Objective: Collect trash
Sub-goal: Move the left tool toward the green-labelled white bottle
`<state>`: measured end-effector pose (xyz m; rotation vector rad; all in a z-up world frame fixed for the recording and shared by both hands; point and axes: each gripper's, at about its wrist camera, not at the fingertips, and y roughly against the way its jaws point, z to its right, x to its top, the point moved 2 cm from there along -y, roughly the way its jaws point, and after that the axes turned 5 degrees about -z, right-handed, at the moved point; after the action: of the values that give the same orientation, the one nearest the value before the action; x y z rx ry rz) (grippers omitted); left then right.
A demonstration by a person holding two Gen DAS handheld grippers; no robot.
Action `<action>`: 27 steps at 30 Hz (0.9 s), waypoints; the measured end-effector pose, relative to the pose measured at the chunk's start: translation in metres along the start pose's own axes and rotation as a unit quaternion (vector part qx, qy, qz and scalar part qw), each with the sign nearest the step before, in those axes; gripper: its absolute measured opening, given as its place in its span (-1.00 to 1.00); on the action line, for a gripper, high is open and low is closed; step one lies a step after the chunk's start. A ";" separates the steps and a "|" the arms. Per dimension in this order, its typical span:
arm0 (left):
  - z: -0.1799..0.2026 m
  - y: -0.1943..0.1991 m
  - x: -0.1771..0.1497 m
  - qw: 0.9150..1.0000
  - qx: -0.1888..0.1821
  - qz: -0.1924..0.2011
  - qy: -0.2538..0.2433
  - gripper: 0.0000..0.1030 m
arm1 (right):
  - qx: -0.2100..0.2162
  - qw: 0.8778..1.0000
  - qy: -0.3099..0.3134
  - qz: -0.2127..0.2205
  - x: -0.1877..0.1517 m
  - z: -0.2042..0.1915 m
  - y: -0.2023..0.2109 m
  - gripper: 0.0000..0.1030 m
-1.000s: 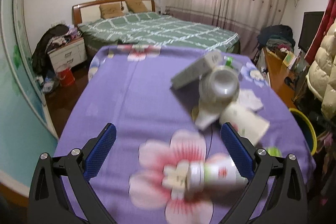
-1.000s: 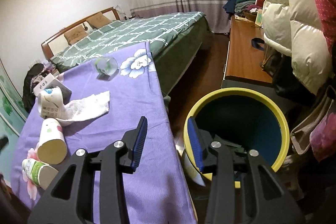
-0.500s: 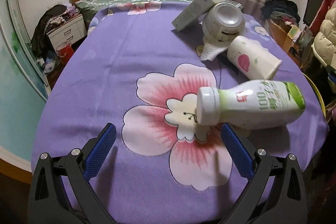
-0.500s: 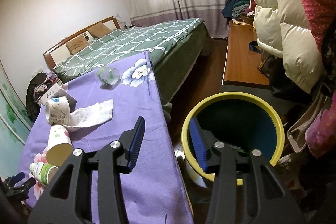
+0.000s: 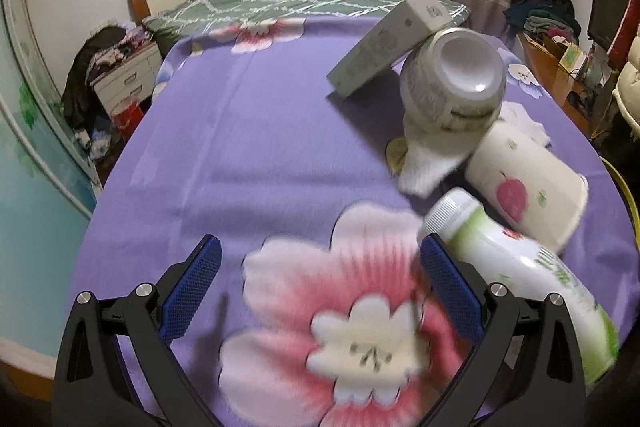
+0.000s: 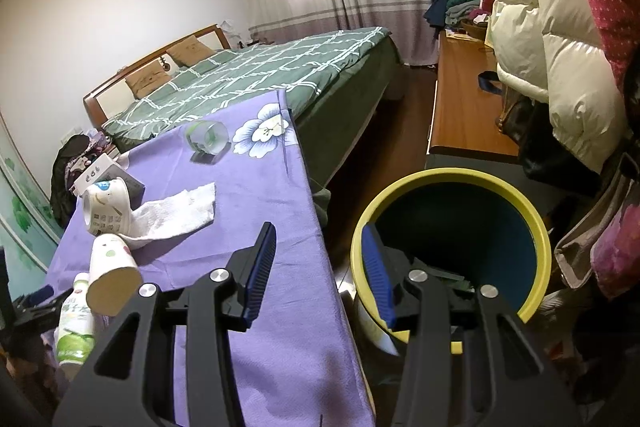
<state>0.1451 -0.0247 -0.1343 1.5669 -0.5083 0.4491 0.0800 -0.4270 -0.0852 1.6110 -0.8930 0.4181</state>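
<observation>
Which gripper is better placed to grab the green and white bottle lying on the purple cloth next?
Left. The left gripper is open low over the cloth, its right finger beside the bottle. The right gripper hangs open by the bin.

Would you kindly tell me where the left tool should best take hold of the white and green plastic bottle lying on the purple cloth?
Probably across the middle of the white and green plastic bottle, from above. It lies on its side with the cap end by the left tool, whose jaws are open, so its round body suits a crosswise grip.
</observation>
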 end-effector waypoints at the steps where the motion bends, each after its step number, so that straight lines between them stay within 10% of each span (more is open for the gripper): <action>1: 0.001 -0.002 0.004 1.000 0.000 0.001 0.001 0.90 | 0.000 1.000 -0.001 0.000 0.000 0.001 0.000 -0.17; 16: 0.076 0.075 -0.029 0.990 -0.126 0.025 -0.066 0.90 | 0.018 1.000 -0.006 0.000 -0.004 0.002 0.000 -0.17; 27: 0.128 0.064 -0.040 0.987 -0.113 0.004 -0.117 0.90 | 0.027 0.999 -0.018 0.005 -0.004 0.011 0.002 -0.15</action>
<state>0.0730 -0.1525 -0.1124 1.4050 -0.7201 0.2051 0.0734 -0.4365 -0.0891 1.6690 -0.9244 0.4258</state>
